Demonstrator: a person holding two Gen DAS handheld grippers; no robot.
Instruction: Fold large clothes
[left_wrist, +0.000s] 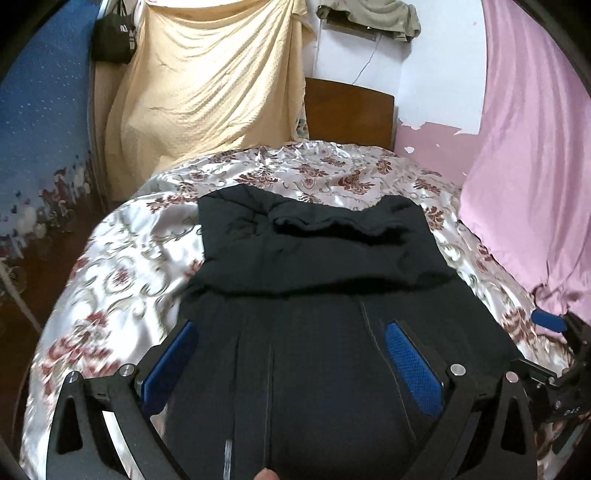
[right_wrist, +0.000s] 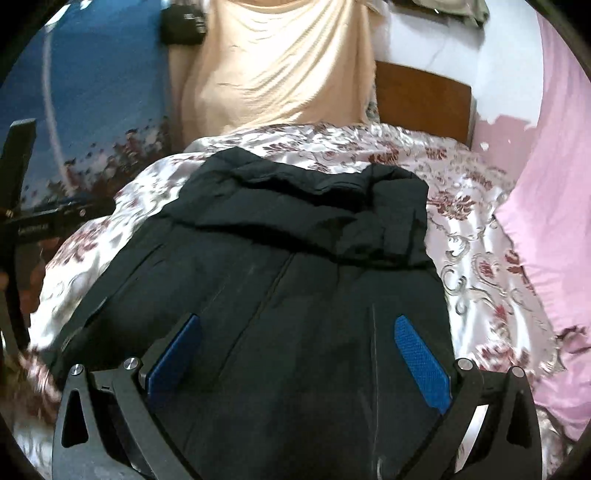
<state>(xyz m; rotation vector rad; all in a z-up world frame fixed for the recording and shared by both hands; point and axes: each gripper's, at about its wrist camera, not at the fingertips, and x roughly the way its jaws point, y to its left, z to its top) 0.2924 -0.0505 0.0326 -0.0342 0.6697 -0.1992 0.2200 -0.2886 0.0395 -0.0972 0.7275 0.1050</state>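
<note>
Fingers, left gripper (left_wrist: 290, 354): I see them spread wide over the black jacket (left_wrist: 314, 258).
Fingers, right gripper (right_wrist: 297, 349): spread too, aimed along it toward the headboard (right_wrist: 424, 99).

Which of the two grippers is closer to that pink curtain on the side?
The right gripper. It hangs over the black jacket on the side toward the pink curtain; the left gripper is over the jacket's far side from it.
</note>
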